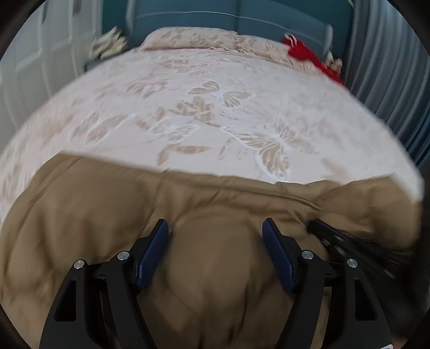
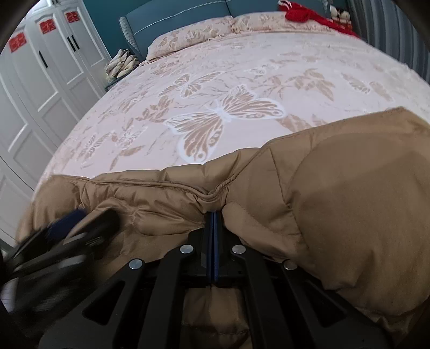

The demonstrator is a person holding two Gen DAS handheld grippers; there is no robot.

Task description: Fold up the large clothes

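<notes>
Left gripper [image 1: 215,228]: jaws spread wide over the tan padded jacket [image 1: 94,214], pads off the cloth, nothing held.
Right gripper [image 2: 214,214]: jaws pressed together, pinching a seam fold of the jacket.
Jacket: bunched at the near edge of the bed [image 2: 242,67], on the butterfly-print cover.
Far end: pillows [image 2: 188,37], red cloth [image 2: 301,12], white wardrobe [image 2: 53,67].

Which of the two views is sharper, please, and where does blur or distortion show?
Right wrist view is sharper: the coat seams are crisp, only the left tongs smear. Left wrist view is blurred throughout. Both bend the bed into a dome.
</notes>
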